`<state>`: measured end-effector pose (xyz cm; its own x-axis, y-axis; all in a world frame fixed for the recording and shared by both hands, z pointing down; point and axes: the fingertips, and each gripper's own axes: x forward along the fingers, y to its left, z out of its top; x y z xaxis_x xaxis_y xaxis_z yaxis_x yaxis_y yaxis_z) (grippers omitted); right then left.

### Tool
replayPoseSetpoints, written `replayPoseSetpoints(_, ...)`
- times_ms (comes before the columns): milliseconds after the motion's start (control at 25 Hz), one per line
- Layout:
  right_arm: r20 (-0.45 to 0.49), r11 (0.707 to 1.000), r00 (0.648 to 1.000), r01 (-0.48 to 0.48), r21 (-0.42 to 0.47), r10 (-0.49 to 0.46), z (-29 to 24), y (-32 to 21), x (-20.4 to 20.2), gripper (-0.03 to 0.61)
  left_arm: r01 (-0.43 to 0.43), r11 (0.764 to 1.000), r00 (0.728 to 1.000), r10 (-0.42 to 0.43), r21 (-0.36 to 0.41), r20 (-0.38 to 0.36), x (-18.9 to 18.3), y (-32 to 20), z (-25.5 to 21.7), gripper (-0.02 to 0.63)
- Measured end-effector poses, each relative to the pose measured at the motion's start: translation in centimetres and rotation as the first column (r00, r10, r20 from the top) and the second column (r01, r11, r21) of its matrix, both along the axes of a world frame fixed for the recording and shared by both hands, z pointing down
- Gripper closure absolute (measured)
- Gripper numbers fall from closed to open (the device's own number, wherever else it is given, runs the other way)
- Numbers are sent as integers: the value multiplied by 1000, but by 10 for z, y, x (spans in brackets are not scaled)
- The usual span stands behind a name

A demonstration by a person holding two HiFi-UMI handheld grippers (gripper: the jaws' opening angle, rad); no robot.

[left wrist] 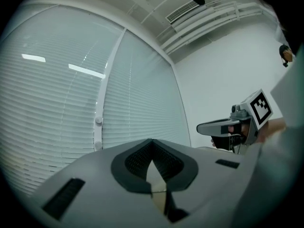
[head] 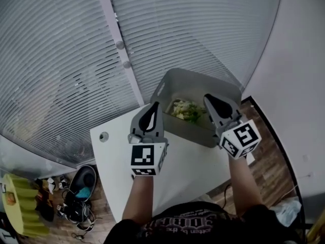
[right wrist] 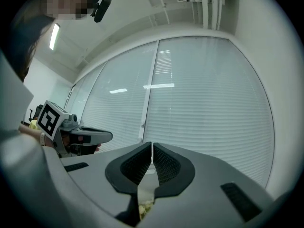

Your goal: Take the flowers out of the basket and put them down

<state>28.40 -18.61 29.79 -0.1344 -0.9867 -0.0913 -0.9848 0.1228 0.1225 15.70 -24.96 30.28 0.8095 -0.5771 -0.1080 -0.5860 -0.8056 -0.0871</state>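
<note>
The left gripper (head: 153,107) is held closed at nine o'clock of the grey basket (head: 202,77). Flowers (head: 186,110) are seen inside it. The right gripper (head: 209,99) is closed at three o'clock. The basket is set at the table's (head: 189,168) far edge, with bare tabletop left nearer.

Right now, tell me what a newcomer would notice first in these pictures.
First, the grey basket at the far edge of the white table, with pale yellow and green flowers lying in it. Next, the left gripper and right gripper, both shut, flank the basket at its left and right walls. Closed window blinds fill the space beyond.
</note>
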Motion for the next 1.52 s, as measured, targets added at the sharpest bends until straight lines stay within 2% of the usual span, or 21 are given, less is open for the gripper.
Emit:
replayPoseSetpoints(240,-30,996,996,88,-34,-89,1,-24,12,548,27,1000,1000,-27,5,7,13,-15,3,615)
replayPoseSetpoints(440,-67,978,979,189,-85,-195,6,-44,14,536,44,999,999,-44,-7,9,17,-25,6,615)
replayPoseSetpoints(560,-85,959,960,254,-126,-266,13,-54,12,444,57,998,998,-57,-4,13,16,-27,6,615)
replayPoseSetpoints(680,-116,935,939,301,-186,-325,25,-65,11,391,64,998,998,-64,-3,15,13,-27,6,615)
replayPoseSetpoints(960,-135,839,861,425,-339,-491,69,-97,5,302,90,995,995,-89,-35,35,8,-41,17,615)
replayPoseSetpoints(1120,-115,788,830,461,-408,-545,95,-117,2,268,94,995,994,-92,-36,53,9,-45,19,615)
replayPoseSetpoints(1360,-78,681,796,457,-572,-600,163,-132,10,199,111,993,993,-109,-27,48,5,-51,20,615)
replayPoseSetpoints(1520,-43,602,798,417,-681,-601,210,-137,20,172,110,993,993,-109,-31,43,3,-56,22,615)
